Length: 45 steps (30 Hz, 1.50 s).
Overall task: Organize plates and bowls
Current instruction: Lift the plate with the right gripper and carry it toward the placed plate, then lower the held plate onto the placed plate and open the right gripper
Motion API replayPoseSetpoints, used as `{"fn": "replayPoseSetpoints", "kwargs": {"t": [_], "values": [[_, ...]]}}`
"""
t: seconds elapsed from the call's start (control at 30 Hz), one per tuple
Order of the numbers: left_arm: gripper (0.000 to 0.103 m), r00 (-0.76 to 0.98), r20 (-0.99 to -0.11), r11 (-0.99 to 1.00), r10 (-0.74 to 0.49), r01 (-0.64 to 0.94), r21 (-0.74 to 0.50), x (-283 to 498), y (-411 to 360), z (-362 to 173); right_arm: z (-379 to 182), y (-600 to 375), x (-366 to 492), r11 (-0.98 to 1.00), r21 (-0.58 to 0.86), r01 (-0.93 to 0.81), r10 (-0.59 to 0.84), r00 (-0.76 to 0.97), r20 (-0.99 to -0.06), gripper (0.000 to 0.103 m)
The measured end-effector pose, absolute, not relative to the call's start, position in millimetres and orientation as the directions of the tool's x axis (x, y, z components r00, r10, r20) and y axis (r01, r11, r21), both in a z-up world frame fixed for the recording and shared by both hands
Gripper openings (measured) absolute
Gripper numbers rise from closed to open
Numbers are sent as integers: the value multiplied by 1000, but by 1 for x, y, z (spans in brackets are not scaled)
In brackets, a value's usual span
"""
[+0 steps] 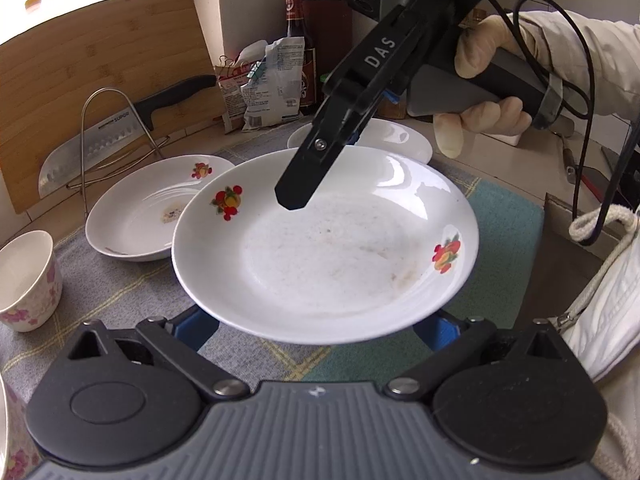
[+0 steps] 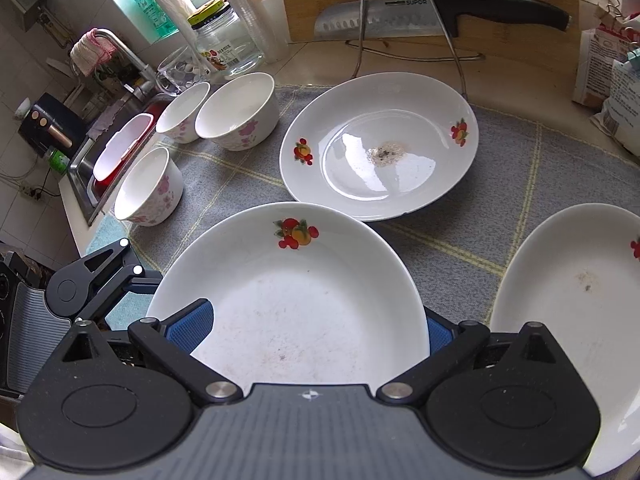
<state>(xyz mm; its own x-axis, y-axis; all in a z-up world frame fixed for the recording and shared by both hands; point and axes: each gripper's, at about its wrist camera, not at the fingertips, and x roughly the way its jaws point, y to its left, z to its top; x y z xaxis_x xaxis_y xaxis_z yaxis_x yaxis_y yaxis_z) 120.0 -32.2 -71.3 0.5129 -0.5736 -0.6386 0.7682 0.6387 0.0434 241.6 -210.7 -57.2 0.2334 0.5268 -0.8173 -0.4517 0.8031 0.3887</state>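
A white deep plate (image 1: 320, 248) (image 2: 304, 304) with fruit prints and faint smears sits between both grippers above the checked mat (image 2: 480, 208). My left gripper (image 1: 316, 322) (image 2: 132, 284) is open, its blue pads (image 1: 196, 328) spread wide and running under the plate's near rim, tips hidden. My right gripper (image 2: 312, 324) (image 1: 296, 196) is open too and straddles the opposite rim. Its left pad (image 2: 188, 320) lies over the plate's inside and its right one is behind the rim. I cannot tell whether the plate rests on the mat.
Two more fruit-print plates (image 2: 380, 152) (image 2: 568, 320) lie on the mat, and three flowered bowls (image 2: 240, 116) (image 2: 182, 112) (image 2: 148, 188) stand by the sink (image 2: 80, 160). At the back are a wire rack (image 2: 400, 12), a knife (image 2: 440, 12) and a cutting board. A gloved hand (image 1: 480, 68) holds the right gripper.
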Motion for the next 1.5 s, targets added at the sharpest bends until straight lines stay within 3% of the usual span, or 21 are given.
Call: {"fn": "replayPoseSetpoints", "kwargs": {"t": [0.87, 1.5], "values": [[102, 453, -639, 549, -622, 834, 56, 176, -141, -77, -64, -336, 264, 861, 389, -326, 490, 335, -805, 103], [102, 423, -656, 518, -625, 853, 57, 203, -169, -88, -78, -379, 276, 875, 398, -274, 477, 350, -807, 103]]}}
